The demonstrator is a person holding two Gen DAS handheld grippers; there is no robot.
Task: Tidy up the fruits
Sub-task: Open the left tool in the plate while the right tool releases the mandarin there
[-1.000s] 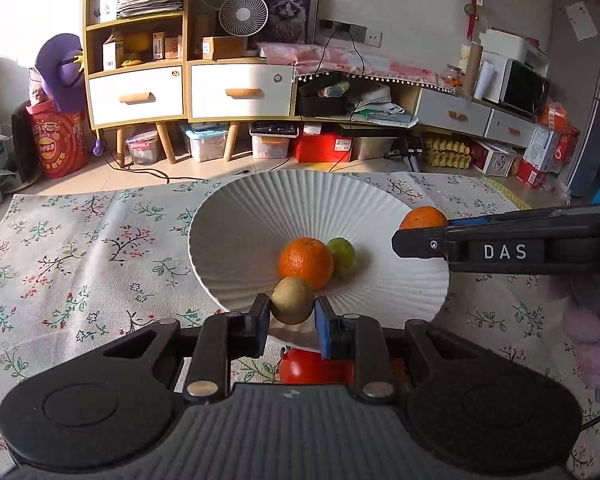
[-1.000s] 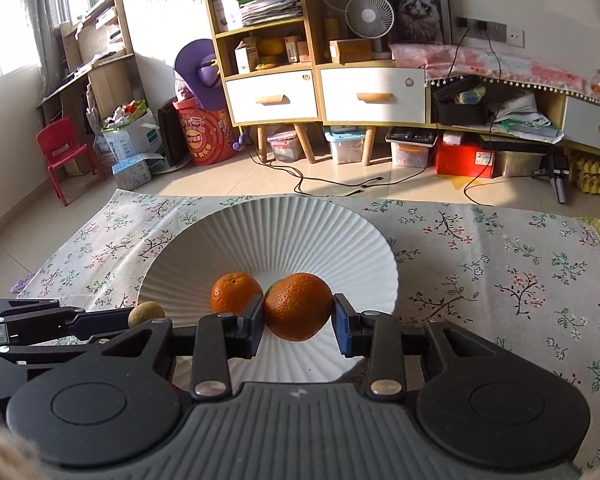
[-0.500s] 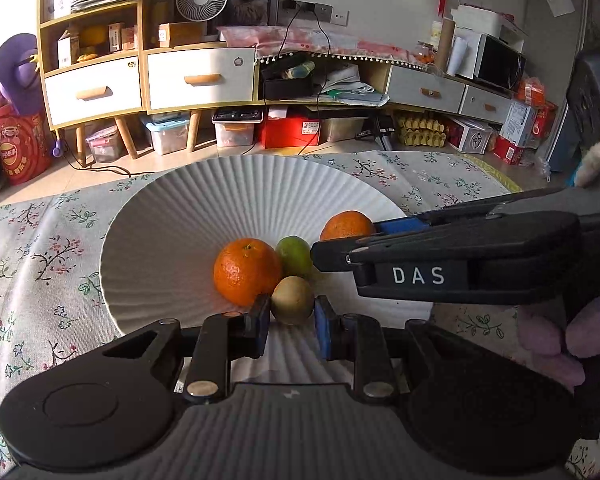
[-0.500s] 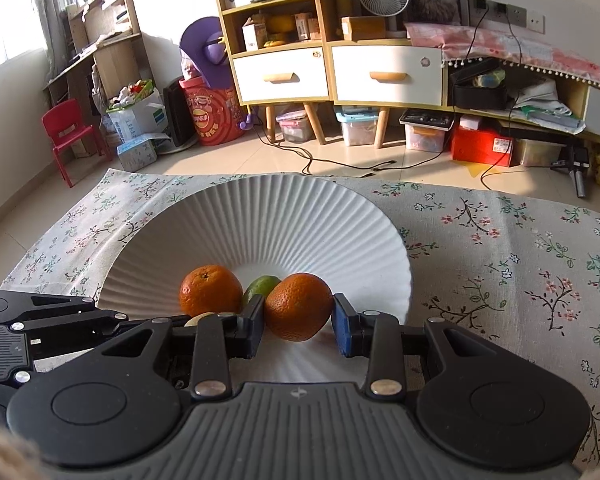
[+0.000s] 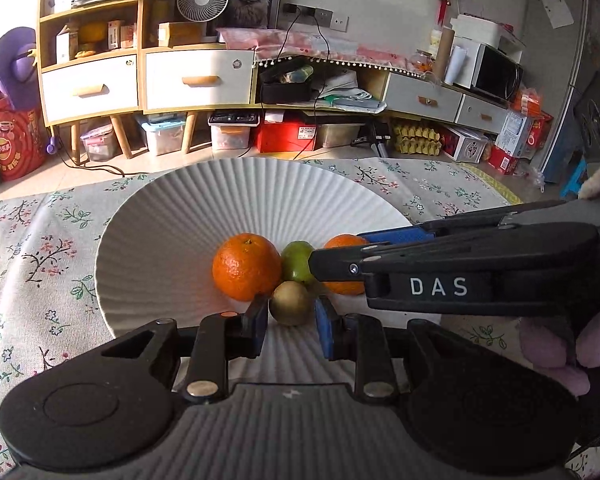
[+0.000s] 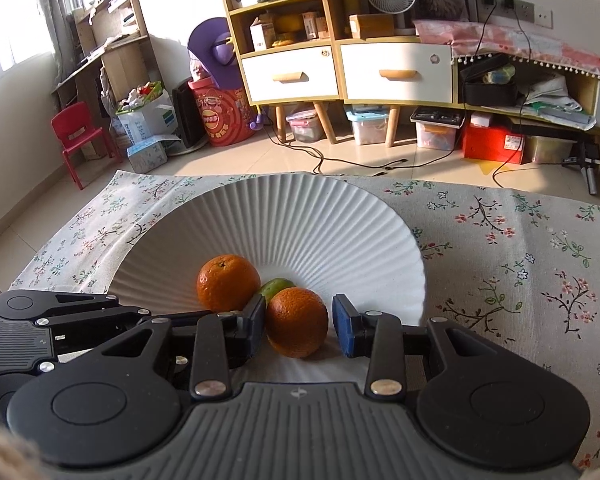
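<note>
A white ribbed plate (image 5: 172, 240) (image 6: 340, 220) holds an orange (image 5: 246, 266) (image 6: 228, 282) and a green lime (image 5: 296, 260) (image 6: 274, 286). A brown kiwi (image 5: 290, 304) rests on the plate between the fingers of my left gripper (image 5: 290, 326), which is open with gaps on both sides. A second orange (image 6: 298, 322) (image 5: 342, 264) rests on the plate between the fingers of my right gripper (image 6: 300, 326), which is open with a gap at the right finger. The right gripper crosses the left wrist view from the right.
The plate sits on a flowered tablecloth (image 5: 32, 264) (image 6: 520, 264). Beyond the table's far edge are cabinets with white drawers (image 5: 198, 80), storage boxes on the floor and a red chair (image 6: 80, 140).
Both grippers moved down over the plate and opened. The kiwi and the second orange now rest on the plate, no longer clamped.
</note>
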